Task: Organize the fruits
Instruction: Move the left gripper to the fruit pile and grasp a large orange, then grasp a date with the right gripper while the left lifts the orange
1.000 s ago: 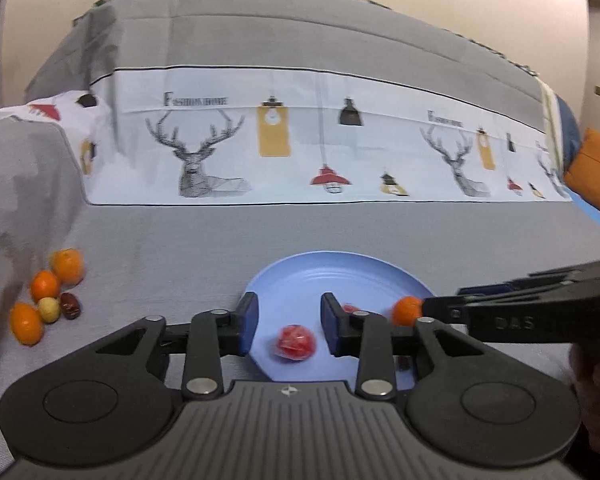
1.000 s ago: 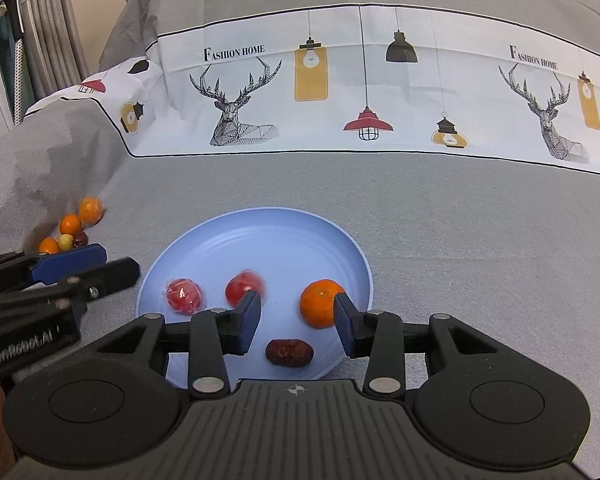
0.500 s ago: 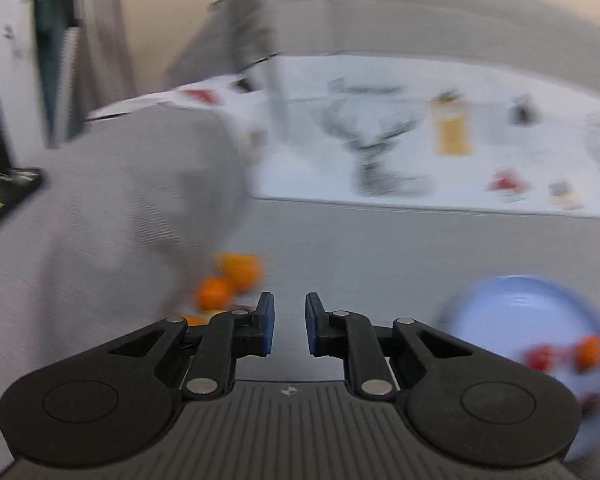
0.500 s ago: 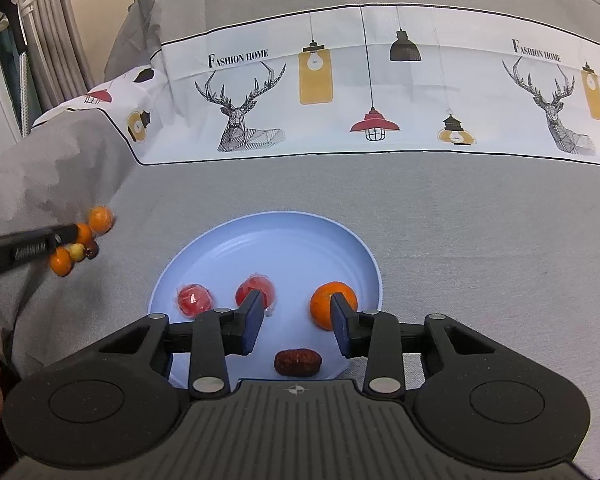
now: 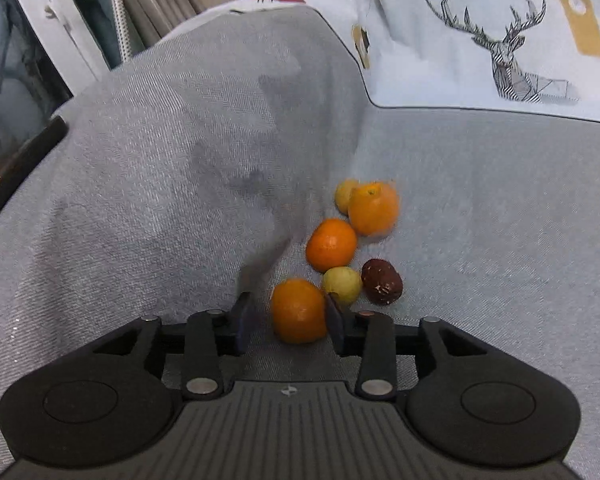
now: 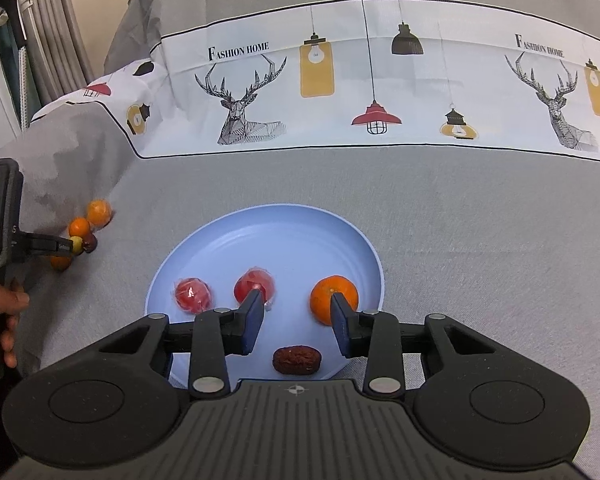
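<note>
In the left wrist view my left gripper (image 5: 288, 322) is open, its jaws on either side of an orange tangerine (image 5: 298, 310) on the grey sofa seat, the right pad against it. Beyond lie two more tangerines (image 5: 331, 245), (image 5: 374, 209), two yellow-green fruits (image 5: 342, 285), (image 5: 346, 196) and a dark red date (image 5: 381, 282). In the right wrist view my right gripper (image 6: 296, 320) is open and empty above a blue plate (image 6: 292, 236) holding two wrapped red fruits (image 6: 192, 295), (image 6: 254, 285), a tangerine (image 6: 332, 296) and a date (image 6: 296, 359).
The sofa armrest (image 5: 160, 160) under grey cloth rises just left of the loose fruit pile. A printed deer cover (image 6: 340, 80) drapes the backrest. The left gripper (image 6: 40, 244) and the hand holding it show at the left edge of the right wrist view.
My left gripper swung left from the plate to the loose fruit pile, narrowed on the way and opened around the nearest tangerine. The right gripper stayed over the plate.
</note>
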### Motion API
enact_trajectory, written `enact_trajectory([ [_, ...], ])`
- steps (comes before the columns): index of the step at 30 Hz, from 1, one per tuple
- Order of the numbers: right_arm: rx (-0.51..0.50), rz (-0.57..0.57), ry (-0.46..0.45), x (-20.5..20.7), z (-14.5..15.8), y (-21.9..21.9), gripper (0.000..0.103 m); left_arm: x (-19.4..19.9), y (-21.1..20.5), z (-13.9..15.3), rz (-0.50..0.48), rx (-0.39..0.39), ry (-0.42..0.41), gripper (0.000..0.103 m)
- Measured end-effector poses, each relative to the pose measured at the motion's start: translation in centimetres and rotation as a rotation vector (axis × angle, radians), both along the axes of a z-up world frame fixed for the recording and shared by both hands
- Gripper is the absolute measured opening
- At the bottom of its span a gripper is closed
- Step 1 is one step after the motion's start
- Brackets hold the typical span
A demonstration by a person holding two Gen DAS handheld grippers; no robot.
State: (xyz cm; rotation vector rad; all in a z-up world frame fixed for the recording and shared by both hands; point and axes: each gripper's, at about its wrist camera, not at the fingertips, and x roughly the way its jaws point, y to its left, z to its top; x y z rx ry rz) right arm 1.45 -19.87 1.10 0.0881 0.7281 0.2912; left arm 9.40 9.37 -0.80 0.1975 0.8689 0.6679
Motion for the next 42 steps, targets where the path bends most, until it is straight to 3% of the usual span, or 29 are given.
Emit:
enact_trajectory([
  [6, -0.005, 0.000, 0.006, 0.3, -0.2, 0.3, 0.039, 1.0, 0.3, -0.8, 0.024, -0.021, 0.047, 0.042],
  [7, -0.010, 0.005, 0.006, 0.2, -0.2, 0.4, 0.039, 1.0, 0.5, -0.9, 0.028, -0.042, 0.044, 0.036],
  [12, -0.011, 0.011, 0.000, 0.1, 0.0, 0.2, 0.039, 0.0, 0.9, 0.1, 0.002, -0.112, 0.005, 0.034],
  [14, -0.001, 0.007, 0.002, 0.1, 0.0, 0.1, 0.039, -0.7, 1.0, 0.8, -0.047, -0.186, -0.008, 0.034],
  [17, 0.005, 0.014, -0.001, 0.0, 0.1, 0.1, 0.039, -1.8, 1.2, 1.9, -0.205, -0.398, -0.030, 0.034],
  [19, 0.008, 0.022, -0.005, 0.0, 0.1, 0.1, 0.039, -2.7, 1.1, 2.7, -0.300, -0.490, -0.049, 0.034],
  [21, 0.010, 0.029, -0.008, -0.1, 0.2, 0.2, 0.039, -3.7, 0.7, 3.6, -0.375, -0.488, -0.017, 0.034],
  [24, 0.015, 0.034, -0.011, -0.2, 0.4, 0.2, 0.039, -5.7, 1.0, 4.7, -0.411, -0.465, 0.014, 0.034],
  [29, 0.022, 0.049, -0.026, -0.2, 0.6, 0.3, 0.038, -7.0, 4.2, 4.6, -0.344, -0.564, 0.042, 0.034],
  [30, 0.021, 0.056, -0.032, -0.3, 0.7, 0.5, 0.035, -6.9, 4.9, 4.3, -0.315, -0.593, 0.042, 0.034],
  [32, 0.018, 0.082, -0.037, -0.3, 0.7, 1.0, 0.019, -6.1, 6.0, 3.6, -0.254, -0.651, 0.045, 0.034],
  [33, 0.020, 0.095, -0.040, -0.2, 0.7, 1.3, 0.017, -5.8, 6.4, 3.3, -0.224, -0.673, 0.046, 0.034],
  [36, 0.039, 0.122, -0.046, 0.2, 1.3, 2.8, 0.014, -5.1, 6.3, 3.0, -0.201, -0.678, 0.057, 0.034],
  [42, 0.176, 0.194, 0.001, 4.2, 2.5, 9.6, 0.016, -4.5, 6.6, 2.3, -0.191, -0.694, 0.087, 0.034],
])
